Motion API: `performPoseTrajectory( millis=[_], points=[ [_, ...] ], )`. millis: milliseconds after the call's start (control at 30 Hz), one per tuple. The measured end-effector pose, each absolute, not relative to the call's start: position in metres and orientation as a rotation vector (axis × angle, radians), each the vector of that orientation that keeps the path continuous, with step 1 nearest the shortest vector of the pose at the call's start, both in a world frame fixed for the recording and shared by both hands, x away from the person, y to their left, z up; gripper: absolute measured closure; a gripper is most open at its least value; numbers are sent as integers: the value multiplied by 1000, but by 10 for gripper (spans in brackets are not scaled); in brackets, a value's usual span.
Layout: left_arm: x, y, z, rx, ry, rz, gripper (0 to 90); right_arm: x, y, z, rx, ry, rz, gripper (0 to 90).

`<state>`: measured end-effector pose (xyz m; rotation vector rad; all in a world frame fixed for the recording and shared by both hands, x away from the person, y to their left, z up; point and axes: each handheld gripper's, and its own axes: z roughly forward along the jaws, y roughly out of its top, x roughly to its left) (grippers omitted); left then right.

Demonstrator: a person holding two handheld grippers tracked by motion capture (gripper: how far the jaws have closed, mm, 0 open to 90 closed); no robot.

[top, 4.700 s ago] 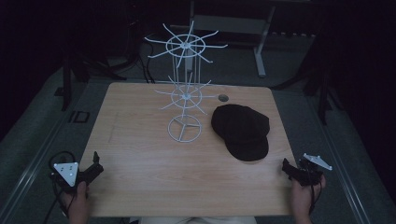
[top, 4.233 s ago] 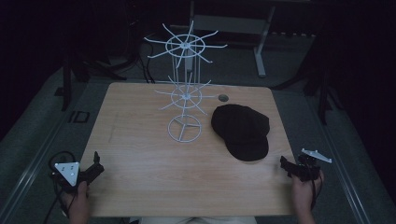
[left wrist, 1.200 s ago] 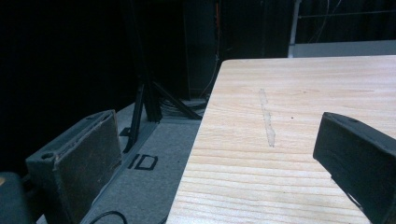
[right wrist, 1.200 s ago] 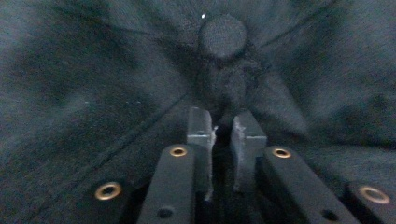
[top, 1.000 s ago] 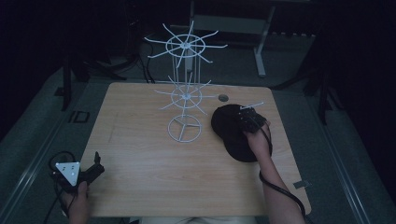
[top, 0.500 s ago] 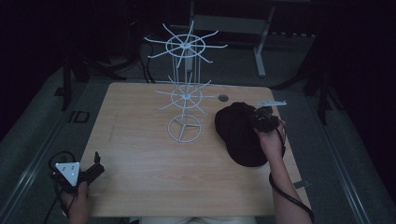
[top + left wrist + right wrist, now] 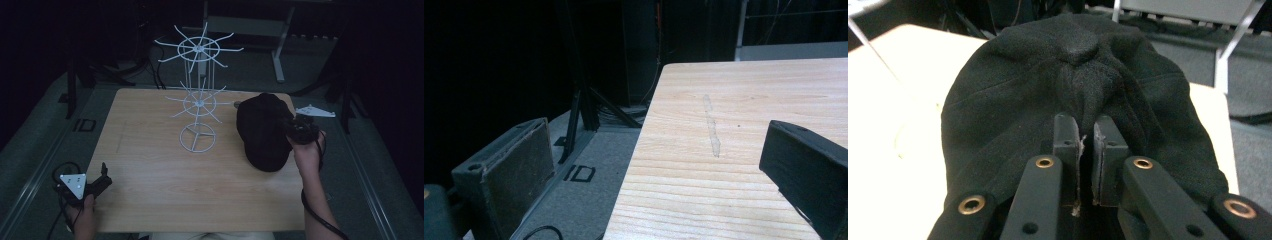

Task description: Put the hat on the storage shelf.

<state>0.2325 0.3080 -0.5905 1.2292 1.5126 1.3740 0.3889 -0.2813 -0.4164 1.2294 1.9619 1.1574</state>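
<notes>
My biggest worry is the wire rack (image 7: 198, 102), standing at about nine o'clock from the black cap (image 7: 264, 131): if I swing the cap toward it carelessly, the loose fabric could snag an arm and tip the whole stand. Next, the hold itself looks thin. My right gripper (image 7: 1082, 132) has its jaws pressed together on only a small fold of fabric just below the crown button, so I judge the cap could slip free under its own weight. In the high view that gripper (image 7: 300, 131) sits at the cap's three o'clock edge, over the right side of the table (image 7: 150, 165), the cap hanging from it toward nine. My left gripper (image 7: 95, 186) rests at the near-left corner, jaws spread around nothing.
</notes>
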Motion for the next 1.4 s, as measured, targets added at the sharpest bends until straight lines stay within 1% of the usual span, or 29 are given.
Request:
performPoseTrajectory(
  millis=[367, 467, 500, 900, 1067, 1200, 1400],
  points=[
    [233, 307, -591, 1233, 1509, 1376, 13, 358, -288, -361, 1114, 1896, 1294, 833],
    [233, 307, -591, 1237, 1509, 1380, 13, 354, -289, -355, 1103, 1888, 1305, 833],
    [233, 307, -591, 1239, 1509, 1381, 13, 345, -290, -342, 1068, 1866, 1338, 833],
    [233, 306, -591, 1246, 1506, 1384, 13, 304, -281, -275, 865, 1815, 1415, 833],
    [233, 306, -591, 1245, 1508, 1386, 13, 287, -271, -243, 774, 1780, 1469, 833],
    [233, 307, -591, 1244, 1507, 1384, 13, 281, -257, -224, 724, 1767, 1495, 833],
    [233, 307, -590, 1245, 1506, 1379, 13, 282, -232, -219, 664, 1803, 1512, 833]
  ],
)
